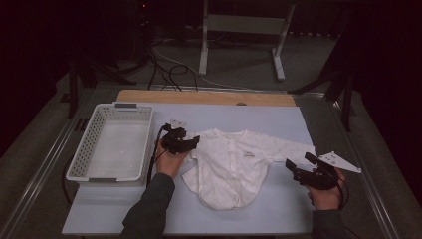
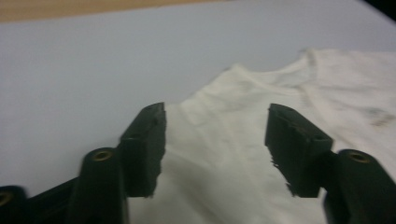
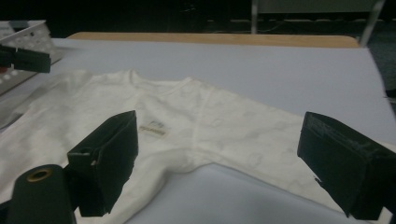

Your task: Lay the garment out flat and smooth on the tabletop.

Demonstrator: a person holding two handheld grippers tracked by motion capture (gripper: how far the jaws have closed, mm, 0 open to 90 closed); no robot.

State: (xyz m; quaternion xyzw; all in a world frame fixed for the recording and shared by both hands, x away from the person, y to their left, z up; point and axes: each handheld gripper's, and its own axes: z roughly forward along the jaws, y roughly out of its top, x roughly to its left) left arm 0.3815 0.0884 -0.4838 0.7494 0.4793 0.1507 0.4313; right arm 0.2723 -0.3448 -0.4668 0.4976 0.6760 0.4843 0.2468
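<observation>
A white baby garment [image 1: 234,164] lies flat, front up, on the pale blue mat [image 1: 278,119]; its right sleeve stretches out toward the mat's right edge. My left gripper [image 1: 194,142] sits at the garment's left shoulder, open. In the left gripper view the gripper [image 2: 217,112] has white cloth [image 2: 327,79] lying below its parted jaws, nothing pinched. My right gripper [image 1: 300,162] hovers open just below the right sleeve's end. In the right gripper view the wide-open gripper [image 3: 219,121] frames the sleeve and chest of the garment [image 3: 187,112].
An empty white perforated basket [image 1: 112,144] stands on the mat's left side, close to my left hand; its corner [image 3: 28,32] appears in the right gripper view. A wooden table edge [image 1: 204,97] runs along the back. Cables and a metal frame lie on the floor beyond.
</observation>
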